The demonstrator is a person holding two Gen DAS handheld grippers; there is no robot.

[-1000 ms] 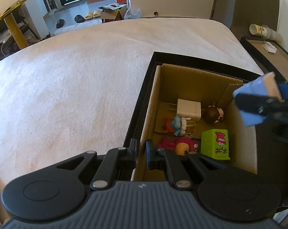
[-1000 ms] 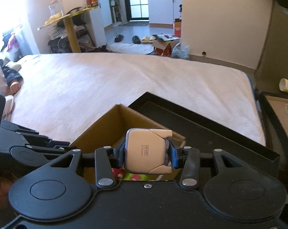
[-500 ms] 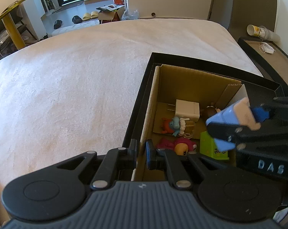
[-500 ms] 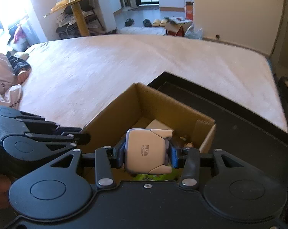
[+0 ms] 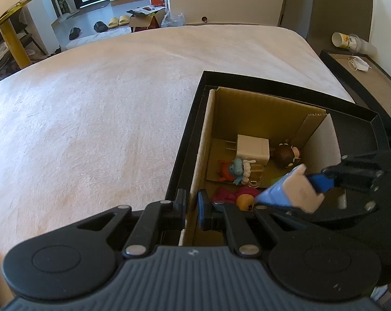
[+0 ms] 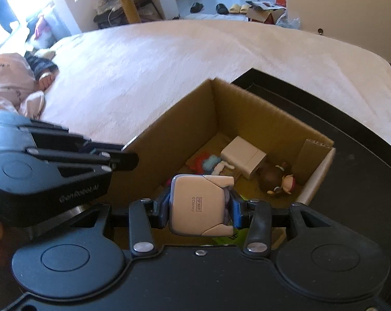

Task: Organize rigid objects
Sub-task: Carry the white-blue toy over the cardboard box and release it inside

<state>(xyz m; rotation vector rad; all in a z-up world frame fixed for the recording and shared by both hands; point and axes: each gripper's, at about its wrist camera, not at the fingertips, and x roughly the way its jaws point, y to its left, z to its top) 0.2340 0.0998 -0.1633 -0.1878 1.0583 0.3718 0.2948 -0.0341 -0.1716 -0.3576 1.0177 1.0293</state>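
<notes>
An open cardboard box (image 5: 262, 114) sits inside a black tray (image 5: 273, 81) on the bed. My left gripper (image 5: 192, 204) is shut on the box's near left wall, one finger on each side. My right gripper (image 6: 200, 207) is shut on a beige and blue toy (image 6: 195, 202) marked Pop Mart, and holds it low over the box's near end. On the box floor lie a white charger plug (image 5: 252, 147), a brown-haired figurine (image 5: 286, 155), a blue and orange figurine (image 5: 234, 171) and a pink toy (image 5: 231, 194). A green item under the held toy is mostly hidden.
A cream blanket (image 5: 104, 119) covers the bed to the left of the tray. A person in pink (image 6: 11, 85) lies at the bed's far left. At the right, a bedside ledge (image 5: 364, 77) carries a paper cup (image 5: 343, 40) and a face mask (image 5: 360, 63).
My right gripper has come down and leftward with the toy, from above the box's right wall to inside the box's opening. The left gripper has kept its hold on the wall.
</notes>
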